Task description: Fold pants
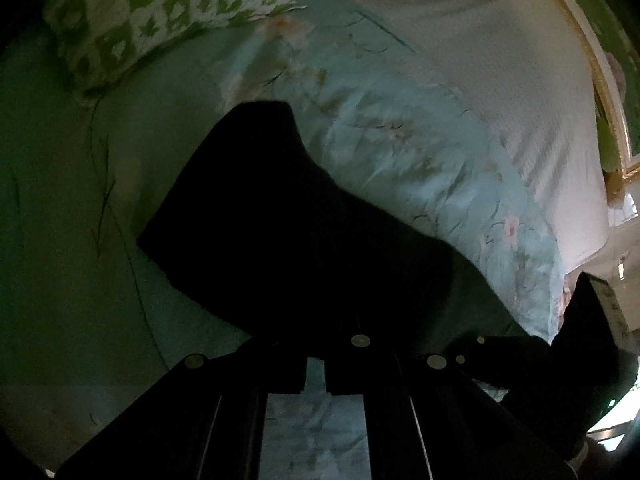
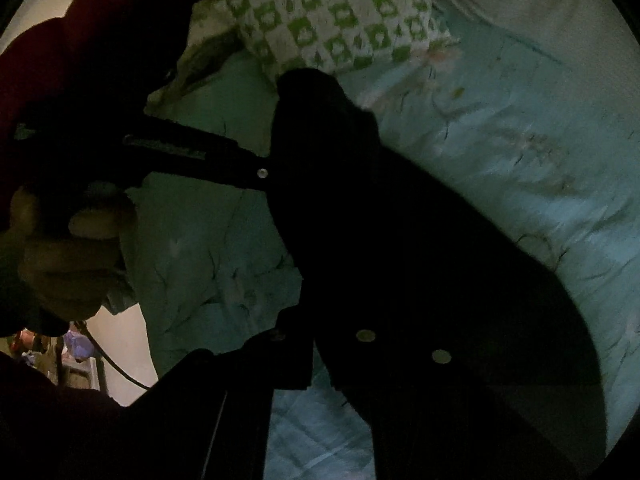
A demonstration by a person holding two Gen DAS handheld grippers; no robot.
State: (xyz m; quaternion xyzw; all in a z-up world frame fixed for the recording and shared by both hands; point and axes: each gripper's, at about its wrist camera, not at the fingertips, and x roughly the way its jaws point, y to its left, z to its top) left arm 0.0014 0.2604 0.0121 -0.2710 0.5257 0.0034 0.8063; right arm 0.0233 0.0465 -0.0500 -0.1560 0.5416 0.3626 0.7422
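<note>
The left tool (image 1: 316,376) reached forward low in the left wrist view, its two fingers drawn close with only a narrow slit between them, and the dark pants (image 1: 280,220) came right down onto their tips. It looked clamped on the cloth, though the fabric and the fingers were both so black that I could not be sure where one ended.

In the right wrist view the right tool (image 2: 320,368) sat in the lower centre of the frame, its fingers likewise nearly together with the pants (image 2: 380,220) draped over and in front of them, apparently pinched. At the left of that frame the person's left hand (image 2: 68,252) was wrapped round the handle of the other tool, whose arm ran rightward to the edge of the pants.

The pants stretched as one long dark band from the lower right of each frame up toward the centre, raised at the near end and trailing over the pale blue flowered bedspread (image 1: 420,140). A green-and-white checked pillow (image 1: 160,12) lay at the upper left of the left view, just beyond the far end of the pants.
</note>
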